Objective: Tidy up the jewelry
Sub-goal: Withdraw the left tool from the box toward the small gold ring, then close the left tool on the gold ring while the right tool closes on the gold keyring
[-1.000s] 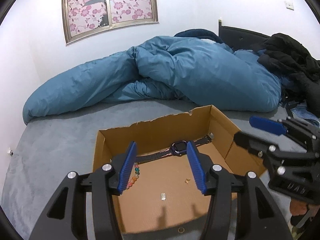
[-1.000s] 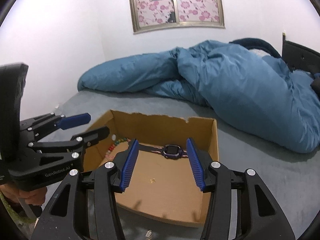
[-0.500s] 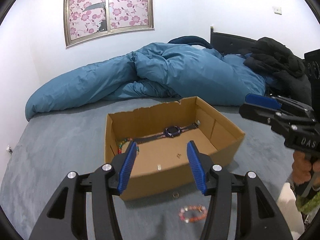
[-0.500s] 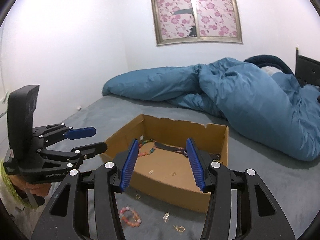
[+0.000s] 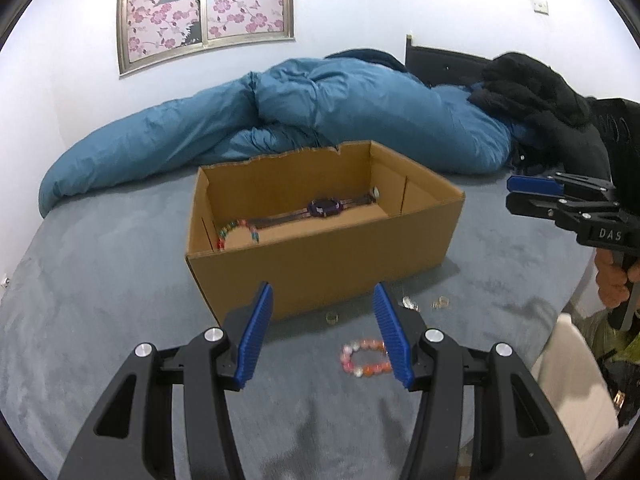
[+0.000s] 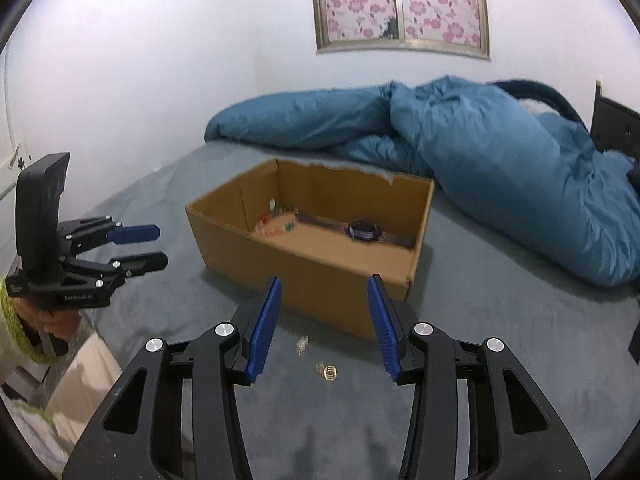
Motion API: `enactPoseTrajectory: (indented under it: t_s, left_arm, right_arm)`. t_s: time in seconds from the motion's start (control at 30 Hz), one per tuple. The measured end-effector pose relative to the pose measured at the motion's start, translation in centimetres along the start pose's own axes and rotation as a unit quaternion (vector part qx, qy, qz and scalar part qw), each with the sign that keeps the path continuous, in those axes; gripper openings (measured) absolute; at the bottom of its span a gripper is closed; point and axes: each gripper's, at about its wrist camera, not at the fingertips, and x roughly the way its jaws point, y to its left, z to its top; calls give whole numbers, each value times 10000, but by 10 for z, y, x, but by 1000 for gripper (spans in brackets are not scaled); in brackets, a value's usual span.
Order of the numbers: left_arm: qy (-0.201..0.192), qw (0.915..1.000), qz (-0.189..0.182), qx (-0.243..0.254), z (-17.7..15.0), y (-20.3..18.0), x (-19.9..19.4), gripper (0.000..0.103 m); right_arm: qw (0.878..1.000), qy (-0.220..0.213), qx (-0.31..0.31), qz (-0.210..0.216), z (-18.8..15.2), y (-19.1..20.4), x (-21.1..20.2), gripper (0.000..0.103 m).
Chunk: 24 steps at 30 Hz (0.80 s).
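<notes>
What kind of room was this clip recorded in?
Most likely a bedroom: a rumpled blue duvet lies on a grey bed with a dark headboard, under a window covered in floral film.

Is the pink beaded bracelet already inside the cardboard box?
No, the pink beaded bracelet lies on the grey bedspread in front of the cardboard box, outside it.

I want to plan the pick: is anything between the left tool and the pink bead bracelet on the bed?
Nothing visible stands between them. The left tool is open and empty, and the pink bead bracelet lies on bare grey bedding just beyond its right finger. The cardboard box stands farther back.
</notes>
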Motion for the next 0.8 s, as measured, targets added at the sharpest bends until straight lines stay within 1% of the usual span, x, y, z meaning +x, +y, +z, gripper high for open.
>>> enactPoseTrajectory:
  t_s: [0.1, 0.2, 0.3, 0.37, 0.57, 0.8]
  left_arm:
    - [70, 9999, -31, 142, -12, -4, 7, 51]
    - [91, 9991, -58, 416, -19, -11, 16, 50]
    - [117, 9970, -140, 753, -23, -20, 28, 45]
    - [168, 9962, -199, 833, -25, -22, 36, 40]
    - [332, 9951, -411, 835, -22, -13, 63, 31]
    - [539, 9928, -609, 874, -19, 2, 89, 28]
  right_arm:
    - [9997, 239, 52, 14, -18, -1, 6, 39]
    - [9990, 441, 101, 44, -29, -3, 15, 35]
    - [9980, 621, 93, 115, -41, -1, 26, 32]
    - [9975, 688, 61, 148, -45, 0, 32, 30]
    - [9948, 971, -83, 298, -56, 3, 55, 23]
    - [9892, 1336, -393, 457, -65, 0, 86, 22]
